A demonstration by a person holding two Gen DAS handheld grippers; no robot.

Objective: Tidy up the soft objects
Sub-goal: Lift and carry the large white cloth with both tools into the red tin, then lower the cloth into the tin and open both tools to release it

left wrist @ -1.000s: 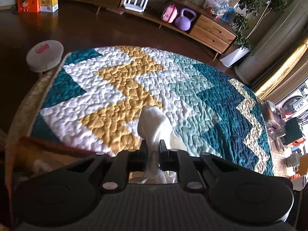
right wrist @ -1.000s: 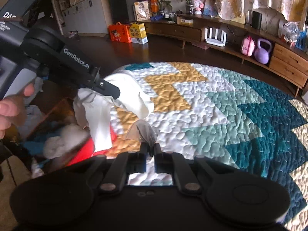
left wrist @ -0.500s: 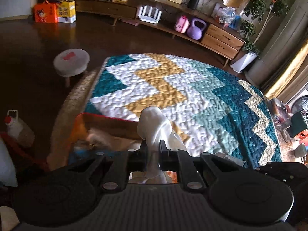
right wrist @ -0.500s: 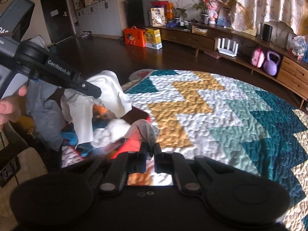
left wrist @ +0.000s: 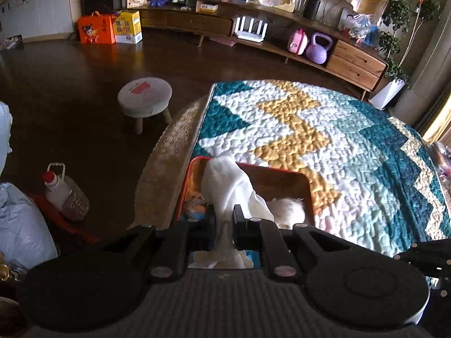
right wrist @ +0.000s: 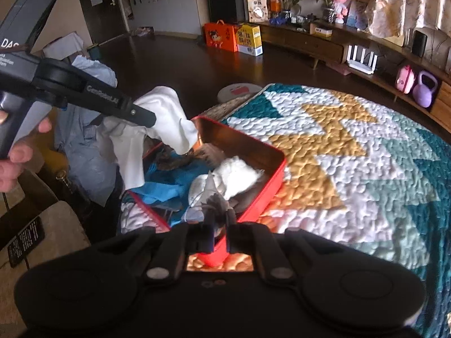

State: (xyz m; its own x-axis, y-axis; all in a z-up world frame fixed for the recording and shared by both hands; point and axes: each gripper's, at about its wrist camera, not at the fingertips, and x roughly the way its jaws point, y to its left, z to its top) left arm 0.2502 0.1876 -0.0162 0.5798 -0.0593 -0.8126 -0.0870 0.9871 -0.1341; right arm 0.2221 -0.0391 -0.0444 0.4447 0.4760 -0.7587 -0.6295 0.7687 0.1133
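Observation:
My left gripper (left wrist: pixel 225 219) is shut on a white cloth (left wrist: pixel 228 186), which hangs over the left end of a red box (left wrist: pixel 307 183). In the right wrist view the left gripper (right wrist: pixel 146 118) holds that white cloth (right wrist: pixel 169 112) above the red box (right wrist: pixel 272 178). My right gripper (right wrist: pixel 218 226) is shut on a small grey cloth (right wrist: pixel 215 204) over the box's near corner. Inside the box lie a blue cloth (right wrist: pixel 157 190), a white fluffy item (right wrist: pixel 236 173) and some darker fabric.
The box sits at the edge of a zigzag quilt (left wrist: pixel 352 146). A round stool (left wrist: pixel 144 95) and a plastic bottle (left wrist: pixel 63 194) stand on the dark floor to the left. A person's hand (right wrist: pixel 17 152) holds the left gripper. A low cabinet with a purple kettlebell (left wrist: pixel 318 49) lines the back.
Both grippers have swung left across the quilt, each still holding its cloth. The red box, at the frame's edge before, now lies right under them.

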